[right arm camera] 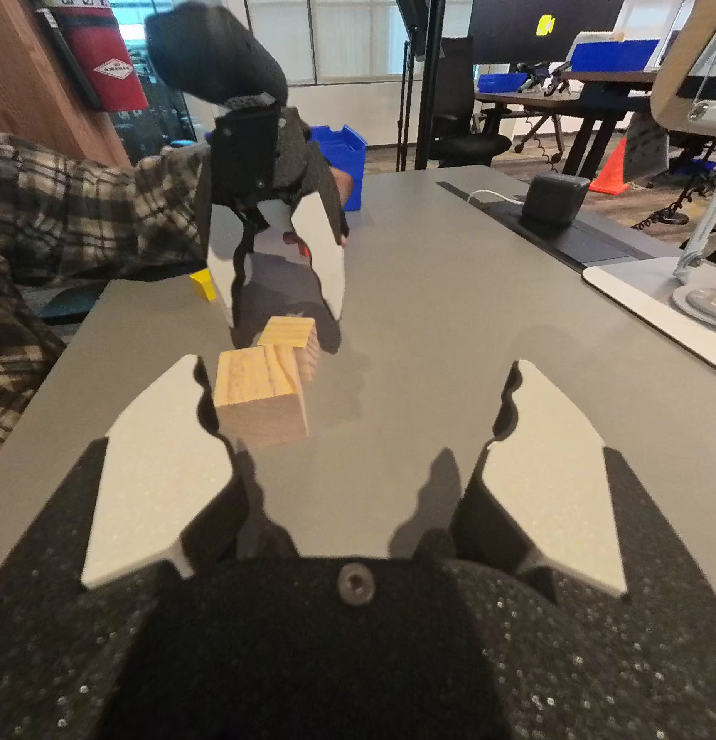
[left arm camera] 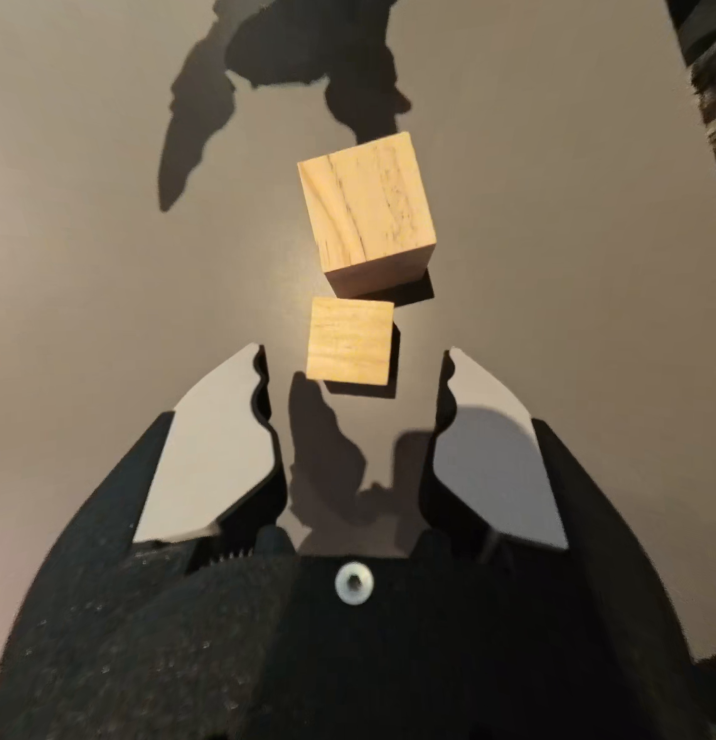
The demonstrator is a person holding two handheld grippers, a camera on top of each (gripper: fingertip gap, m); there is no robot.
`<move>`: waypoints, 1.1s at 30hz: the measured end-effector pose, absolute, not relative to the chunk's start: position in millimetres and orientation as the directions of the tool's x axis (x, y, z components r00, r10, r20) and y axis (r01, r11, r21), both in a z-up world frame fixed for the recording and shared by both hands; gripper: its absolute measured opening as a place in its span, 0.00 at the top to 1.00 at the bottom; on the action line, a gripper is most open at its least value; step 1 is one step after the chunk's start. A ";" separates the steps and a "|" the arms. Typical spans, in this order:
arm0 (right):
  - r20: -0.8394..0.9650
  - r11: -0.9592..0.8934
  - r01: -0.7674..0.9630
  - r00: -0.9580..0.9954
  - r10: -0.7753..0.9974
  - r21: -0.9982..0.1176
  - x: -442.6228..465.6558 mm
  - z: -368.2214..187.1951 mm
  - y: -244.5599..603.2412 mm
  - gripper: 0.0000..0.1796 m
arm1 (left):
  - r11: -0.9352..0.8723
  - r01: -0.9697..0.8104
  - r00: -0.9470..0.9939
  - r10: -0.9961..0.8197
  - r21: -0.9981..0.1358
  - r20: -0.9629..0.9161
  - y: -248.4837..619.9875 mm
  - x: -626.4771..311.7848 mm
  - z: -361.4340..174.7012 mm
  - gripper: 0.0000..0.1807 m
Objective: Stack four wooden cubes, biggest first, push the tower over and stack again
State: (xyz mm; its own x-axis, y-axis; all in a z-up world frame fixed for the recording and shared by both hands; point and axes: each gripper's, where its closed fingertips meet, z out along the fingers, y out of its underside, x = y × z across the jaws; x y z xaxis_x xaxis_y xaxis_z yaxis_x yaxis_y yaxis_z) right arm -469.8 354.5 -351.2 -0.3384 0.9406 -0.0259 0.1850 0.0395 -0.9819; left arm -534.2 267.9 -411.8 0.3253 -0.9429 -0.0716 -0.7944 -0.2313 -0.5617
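Two wooden cubes lie side by side on the grey table (right arm camera: 428, 280), not stacked. In the left wrist view the larger cube (left arm camera: 366, 216) is farther away and the smaller cube (left arm camera: 350, 340) is nearer. My left gripper (left arm camera: 354, 351) is open, points down, and hovers just above the smaller cube, its fingertips to either side. In the right wrist view the larger cube (right arm camera: 260, 392) is near my left finger and the smaller cube (right arm camera: 292, 336) is behind it, under the left gripper (right arm camera: 284, 318). My right gripper (right arm camera: 356, 362) is open and empty, low over the table.
A small yellow block (right arm camera: 204, 285) sits at the table's left edge behind the left gripper. A plaid sleeve (right arm camera: 67, 208) reaches in from the left. A blue bin (right arm camera: 342, 160) is beyond the far edge. A black box (right arm camera: 554, 198) and a lamp base (right arm camera: 700, 298) are at the right. Tip to tip, the grippers are about 15 cm apart. My left gripper's tips are some 6 cm from the larger cube (left arm camera: 366, 216). The right camera catches it too, in the right wrist view (right arm camera: 262, 369).
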 end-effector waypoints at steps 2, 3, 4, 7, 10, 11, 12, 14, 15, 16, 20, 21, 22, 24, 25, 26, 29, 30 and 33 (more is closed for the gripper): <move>-0.027 0.039 0.183 -0.342 0.939 -0.982 -469.9 -351.0 354.0 0.26 | -0.234 -0.809 0.321 -0.944 -0.540 -0.071 268.0 -533.7 -416.6 0.55; -0.028 0.038 0.182 -0.346 0.938 -0.983 -469.9 -350.7 353.1 0.26 | -0.230 -0.809 0.318 -0.945 -0.540 -0.075 267.9 -532.5 -417.0 0.56; -0.028 0.039 0.183 -0.349 0.937 -0.982 -470.1 -350.6 352.3 0.26 | -0.226 -0.808 0.315 -0.946 -0.544 -0.075 267.0 -530.6 -417.0 0.56; -0.018 0.051 0.184 -0.355 0.935 -0.982 -470.6 -350.1 349.4 0.27 | -0.215 -0.814 0.308 -0.947 -0.539 -0.088 266.0 -527.6 -417.0 0.57; -0.012 0.059 0.185 -0.361 0.933 -0.981 -471.3 -349.6 346.8 0.27 | -0.206 -0.820 0.304 -0.947 -0.534 -0.102 266.9 -524.9 -414.6 0.57; -0.011 0.061 0.185 -0.362 0.932 -0.981 -471.4 -349.7 346.3 0.27 | -0.201 -0.819 0.300 -0.948 -0.537 -0.104 266.8 -523.2 -413.3 0.58; -0.011 0.060 0.185 -0.362 0.932 -0.981 -471.5 -349.8 346.0 0.27 | -0.197 -0.819 0.299 -0.948 -0.539 -0.107 267.0 -522.0 -412.2 0.58; -0.016 0.057 0.188 -0.363 0.932 -0.980 -471.6 -350.6 346.1 0.27 | -0.191 -0.821 0.296 -0.948 -0.538 -0.116 267.3 -520.8 -410.9 0.58; -0.017 0.056 0.189 -0.362 0.932 -0.980 -471.8 -351.1 346.3 0.27 | -0.188 -0.821 0.295 -0.948 -0.539 -0.118 267.5 -520.3 -410.5 0.58; -0.018 0.055 0.190 -0.362 0.932 -0.980 -471.7 -351.2 346.4 0.27 | -0.188 -0.821 0.294 -0.948 -0.539 -0.118 267.8 -519.8 -410.5 0.58; -0.022 0.051 0.191 -0.362 0.932 -0.980 -471.6 -351.4 346.7 0.27 | -0.181 -0.824 0.290 -0.949 -0.536 -0.125 268.7 -518.9 -411.5 0.58; -0.021 0.051 0.189 -0.362 0.932 -0.981 -471.6 -351.2 346.7 0.27 | -0.182 -0.824 0.290 -0.949 -0.536 -0.124 268.6 -518.7 -411.7 0.58; -0.021 0.051 0.188 -0.362 0.932 -0.981 -471.6 -350.9 346.8 0.28 | -0.182 -0.824 0.290 -0.949 -0.536 -0.124 268.7 -518.6 -411.9 0.58; -0.024 0.048 0.188 -0.362 0.932 -0.981 -471.5 -351.0 347.0 0.28 | -0.183 -0.827 0.291 -0.948 -0.532 -0.127 269.1 -519.2 -412.4 0.58; -0.026 0.047 0.190 -0.362 0.932 -0.981 -471.5 -351.3 347.1 0.28 | -0.183 -0.827 0.291 -0.948 -0.531 -0.126 269.2 -519.1 -412.6 0.58; -0.027 0.046 0.191 -0.363 0.932 -0.980 -471.7 -351.6 347.0 0.28 | -0.183 -0.827 0.291 -0.949 -0.532 -0.125 269.3 -519.0 -412.8 0.58; -0.029 0.045 0.194 -0.366 0.930 -0.980 -471.7 -352.2 346.4 0.28 | -0.185 -0.829 0.290 -0.949 -0.528 -0.124 269.8 -519.4 -414.3 0.58; -0.029 0.046 0.194 -0.366 0.930 -0.980 -471.7 -352.2 346.4 0.28 | -0.184 -0.830 0.290 -0.949 -0.527 -0.125 270.1 -519.7 -414.7 0.58; -0.031 0.044 0.193 -0.367 0.930 -0.980 -471.7 -351.9 346.3 0.28 | -0.184 -0.826 0.288 -0.950 -0.534 -0.119 270.4 -519.2 -414.8 0.59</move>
State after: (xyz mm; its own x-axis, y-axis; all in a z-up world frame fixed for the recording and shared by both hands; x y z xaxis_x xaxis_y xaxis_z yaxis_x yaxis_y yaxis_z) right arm -471.7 346.3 -351.9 -0.3670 0.9297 -0.0307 0.1928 0.0438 -0.9803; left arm -519.2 270.4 -414.8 0.2880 -0.9502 -0.1188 -0.8256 -0.1835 -0.5336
